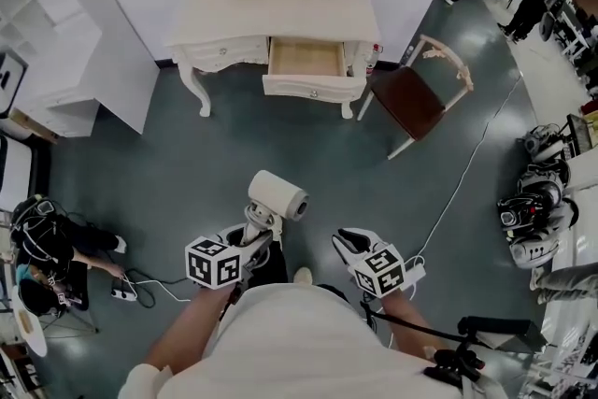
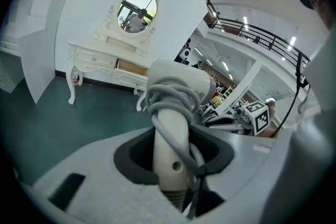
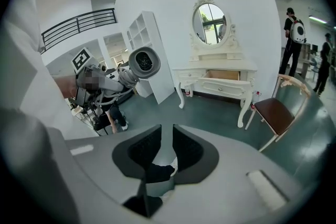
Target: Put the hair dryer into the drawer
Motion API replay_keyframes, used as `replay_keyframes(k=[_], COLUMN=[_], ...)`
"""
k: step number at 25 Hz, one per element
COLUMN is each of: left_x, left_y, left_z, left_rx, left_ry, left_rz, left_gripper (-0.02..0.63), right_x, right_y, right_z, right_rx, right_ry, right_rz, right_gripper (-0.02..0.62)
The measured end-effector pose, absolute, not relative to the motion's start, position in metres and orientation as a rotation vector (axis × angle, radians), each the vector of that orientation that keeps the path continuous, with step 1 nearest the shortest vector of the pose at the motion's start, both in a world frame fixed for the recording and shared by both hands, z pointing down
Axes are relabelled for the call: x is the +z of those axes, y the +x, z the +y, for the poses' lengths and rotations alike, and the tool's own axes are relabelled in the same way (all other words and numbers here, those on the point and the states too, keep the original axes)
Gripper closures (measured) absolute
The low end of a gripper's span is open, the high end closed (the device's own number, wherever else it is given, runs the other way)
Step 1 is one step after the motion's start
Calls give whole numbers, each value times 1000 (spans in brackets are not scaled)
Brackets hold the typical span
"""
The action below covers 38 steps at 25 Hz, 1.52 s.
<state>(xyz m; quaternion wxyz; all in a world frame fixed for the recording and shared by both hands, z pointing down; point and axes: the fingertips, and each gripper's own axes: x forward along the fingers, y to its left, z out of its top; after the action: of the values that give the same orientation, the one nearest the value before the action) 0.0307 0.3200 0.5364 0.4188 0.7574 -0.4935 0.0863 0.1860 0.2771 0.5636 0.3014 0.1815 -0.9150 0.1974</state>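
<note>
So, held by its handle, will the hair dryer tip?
Likely top-heavy: the hair dryer carries its barrel above the handle in the left gripper, so it may lean. The shell looks rigid. The cord, wound round the handle, probably won't dangle.

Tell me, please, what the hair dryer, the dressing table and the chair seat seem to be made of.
The hair dryer: probably plastic, cream and smooth, with a slight sheen.
The dressing table: likely painted wood, cream, matte, with carved legs; its open drawer shows bare pale wood inside.
The chair seat: dark reddish-brown and smooth; leather or vinyl, I cannot tell.
</note>
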Motion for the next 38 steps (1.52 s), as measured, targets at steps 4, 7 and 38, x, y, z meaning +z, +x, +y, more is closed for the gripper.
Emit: replay_keyframes(k=[4, 7, 38], left_x=[538, 532, 600], left_y=[5, -12, -132], left_z=[267, 222, -132], left_rx=[231, 246, 462], left_ry=[1930, 1971, 1881], left_rz=[-1184, -1147, -1154], left_gripper=[443, 443, 443], right_x=[552, 540, 544], right_y=[163, 146, 55], right_z=[229, 191, -153], right_rx=[515, 498, 548], right_ry=[541, 591, 612], right_rz=[-2410, -2404, -2424], right_gripper=[525, 525, 522])
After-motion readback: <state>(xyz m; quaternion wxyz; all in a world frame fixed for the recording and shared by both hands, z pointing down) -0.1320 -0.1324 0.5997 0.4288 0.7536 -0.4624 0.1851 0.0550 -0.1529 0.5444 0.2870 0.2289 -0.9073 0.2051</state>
